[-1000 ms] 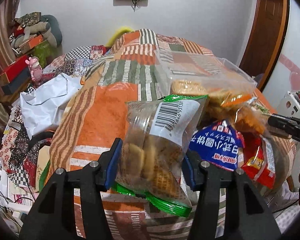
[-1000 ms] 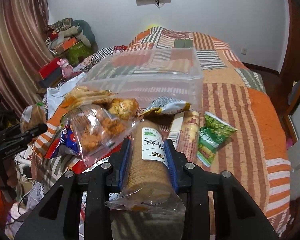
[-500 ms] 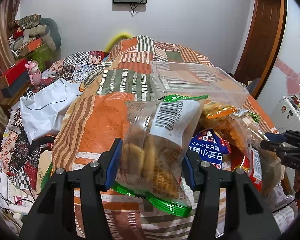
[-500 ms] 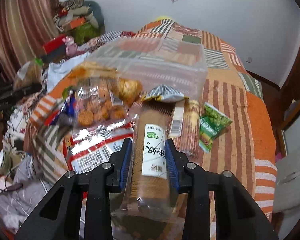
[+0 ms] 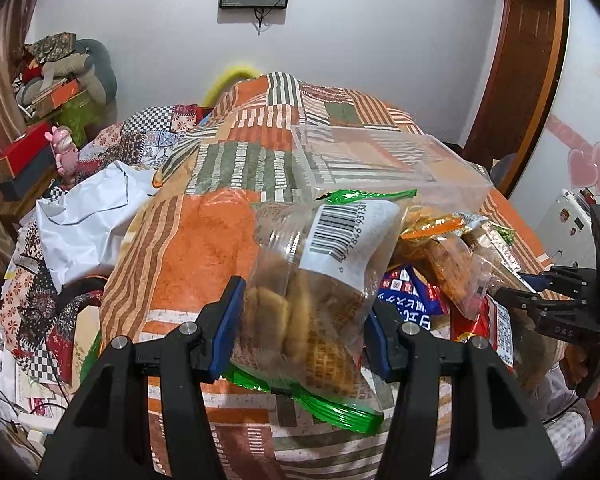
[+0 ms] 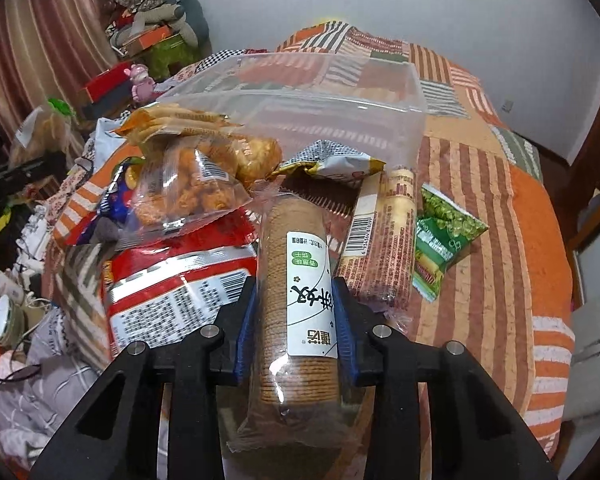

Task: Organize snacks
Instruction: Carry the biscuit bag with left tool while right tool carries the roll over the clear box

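both tongs pinch light, crushable packs mid-body over the bed's [image 6: 480, 240] near edge: left gripper [image 5: 302, 330] a cookie bag [image 5: 320, 280], right gripper [image 6: 296, 326] a biscuit sleeve [image 6: 296, 280].

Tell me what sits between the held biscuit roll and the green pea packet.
In the right wrist view, a long barcoded cracker sleeve lies between the biscuit roll and the pea packet.

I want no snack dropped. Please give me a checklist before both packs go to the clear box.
1. Left gripper shut on waffle cookie bag: ok.
2. Right gripper shut on biscuit roll: ok.
3. Clear plastic box open on top: ok.
4. Room inside the box: cannot tell, walls are see-through.
5. Path to the box: not ok, fried snack bag and other packs lie before it.
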Demonstrator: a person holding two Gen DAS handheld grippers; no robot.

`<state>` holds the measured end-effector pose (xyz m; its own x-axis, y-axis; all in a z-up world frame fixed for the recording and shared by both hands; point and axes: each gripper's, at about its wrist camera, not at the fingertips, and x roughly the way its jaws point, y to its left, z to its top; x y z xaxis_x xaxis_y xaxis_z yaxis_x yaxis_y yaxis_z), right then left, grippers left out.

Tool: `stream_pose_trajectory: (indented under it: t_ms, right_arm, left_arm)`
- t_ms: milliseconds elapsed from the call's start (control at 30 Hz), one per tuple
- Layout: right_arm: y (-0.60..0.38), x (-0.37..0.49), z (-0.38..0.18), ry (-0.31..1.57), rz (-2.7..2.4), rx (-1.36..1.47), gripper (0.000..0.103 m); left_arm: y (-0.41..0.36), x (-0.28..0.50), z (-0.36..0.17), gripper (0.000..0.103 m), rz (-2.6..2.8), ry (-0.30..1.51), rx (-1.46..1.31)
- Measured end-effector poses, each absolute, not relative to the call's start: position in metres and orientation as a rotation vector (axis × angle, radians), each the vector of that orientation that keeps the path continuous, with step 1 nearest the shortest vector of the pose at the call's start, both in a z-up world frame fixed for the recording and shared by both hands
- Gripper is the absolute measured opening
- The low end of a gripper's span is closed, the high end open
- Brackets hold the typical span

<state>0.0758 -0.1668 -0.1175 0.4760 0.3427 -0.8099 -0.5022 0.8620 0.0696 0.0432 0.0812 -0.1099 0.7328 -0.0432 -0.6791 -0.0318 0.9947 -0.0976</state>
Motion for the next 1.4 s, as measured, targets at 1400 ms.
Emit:
stream_pose_trajectory:
  t_ms: [1400]
  right_arm:
    - [-0.171,0.167,-0.032,0.635,0.497,-0.041,0.031]
  left_arm:
    - [0.048,0.186,-0.069,0.054,-0.081,0.735,-0.089]
